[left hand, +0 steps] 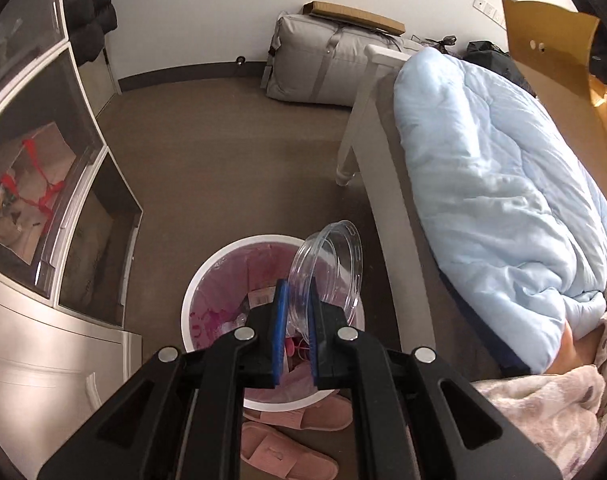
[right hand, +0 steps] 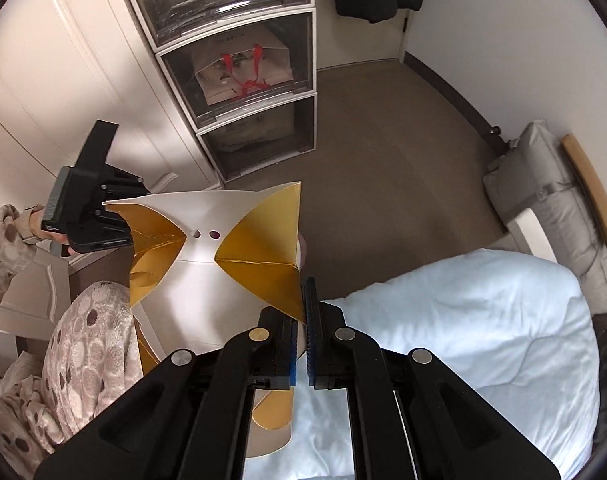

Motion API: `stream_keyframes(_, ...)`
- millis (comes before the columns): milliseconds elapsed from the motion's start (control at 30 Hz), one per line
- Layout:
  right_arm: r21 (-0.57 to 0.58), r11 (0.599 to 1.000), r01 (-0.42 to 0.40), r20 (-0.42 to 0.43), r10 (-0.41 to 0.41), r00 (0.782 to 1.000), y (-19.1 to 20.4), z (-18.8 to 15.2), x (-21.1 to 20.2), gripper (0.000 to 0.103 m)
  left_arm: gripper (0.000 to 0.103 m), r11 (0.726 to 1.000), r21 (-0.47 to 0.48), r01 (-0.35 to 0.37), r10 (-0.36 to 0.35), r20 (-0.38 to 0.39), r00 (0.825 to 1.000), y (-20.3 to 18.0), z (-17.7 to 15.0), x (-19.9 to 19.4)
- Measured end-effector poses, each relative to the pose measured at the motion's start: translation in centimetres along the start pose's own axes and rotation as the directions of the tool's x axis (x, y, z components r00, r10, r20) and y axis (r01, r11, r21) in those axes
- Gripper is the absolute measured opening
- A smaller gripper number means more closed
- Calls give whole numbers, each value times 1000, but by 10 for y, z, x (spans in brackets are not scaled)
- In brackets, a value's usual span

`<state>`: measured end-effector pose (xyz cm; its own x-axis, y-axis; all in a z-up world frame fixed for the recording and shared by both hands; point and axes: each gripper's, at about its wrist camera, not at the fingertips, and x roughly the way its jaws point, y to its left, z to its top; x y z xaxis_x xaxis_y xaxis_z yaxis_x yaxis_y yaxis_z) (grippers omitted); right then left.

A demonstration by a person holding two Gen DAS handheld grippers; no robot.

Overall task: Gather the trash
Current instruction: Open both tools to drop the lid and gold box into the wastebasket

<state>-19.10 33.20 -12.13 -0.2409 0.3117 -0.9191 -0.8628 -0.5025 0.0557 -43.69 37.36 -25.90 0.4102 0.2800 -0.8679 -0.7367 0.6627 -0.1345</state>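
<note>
A clear plastic container (left hand: 331, 264) hangs tilted over the right side of a white bin (left hand: 195, 280) lined with a pink bag holding several scraps. My left gripper (left hand: 297, 292) is shut on the container's rim. In the right wrist view my right gripper (right hand: 305, 286) is shut on one corner of a flattened white and gold cardboard box (right hand: 207, 280), held above the bed's edge. The same box (left hand: 551, 40) shows at the top right of the left wrist view. It hides the bin from the right wrist view.
Stacked clear-fronted drawers (left hand: 63, 184) stand left of the bin. A bed with a pale blue quilt (left hand: 503, 184) lies to its right. Pink slippers (left hand: 287, 452) sit beside the bin. A grey bag (left hand: 323, 64) leans on the far wall. A person's spotted sleeve (right hand: 7, 248) is at left.
</note>
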Motion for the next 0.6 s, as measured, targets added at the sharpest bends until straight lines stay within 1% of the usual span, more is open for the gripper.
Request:
stream_keyframes(33,-5,1000,-9,-6,9,1000,2,4,7,2,11,1000,-18,20,-20,-17,1000,6,-3,9)
stream_keyframes(67,-10,1000,-19,-11,19,1000,4,8,15,2,20,999,-34,43,-44,-34,998,10,-5,16)
stream_keyframes(100,-14,1000,-25,-15,25,1000,5,12,22,2,34,998,-40,47,-49,-42,998,14,-7,22)
stream_keyframes(133,-20,999,-32,-22,31,999,7,16,29,2,40,999,-35,38,-40,-40,998,15,-10,26)
stream_keyframes(167,-24,999,-37,-27,36,999,8,19,36,2,52,999,-24,37,-38,-35,999,16,-13,28)
stream_keyframes(200,-27,999,-44,-35,43,998,8,22,42,2,62,999,-16,32,-32,-31,999,17,-15,29)
stream_keyframes(233,-31,998,-48,-42,47,998,8,24,49,2,67,1000,-12,15,-16,-24,1000,19,-19,30)
stream_keyframes(267,-33,998,-55,-51,53,997,9,27,57,2,76,1000,-15,7,-7,-17,1000,20,-21,29)
stream_keyframes(300,-36,997,-62,-59,60,996,9,30,64,2,81,1000,-23,5,-5,-12,1000,23,-25,27)
stream_keyframes(367,-48,996,-72,-76,68,995,12,35,79,2,83,999,-47,4,-4,-13,1000,29,-31,23)
stream_keyframes(433,-67,995,-75,-87,69,994,17,40,93,2,84,998,-54,-12,11,-21,1000,35,-38,17)
stream_keyframes(600,-93,990,-104,-109,94,990,35,52,131,2,86,995,-64,-74,72,-30,997,44,-52,-5)
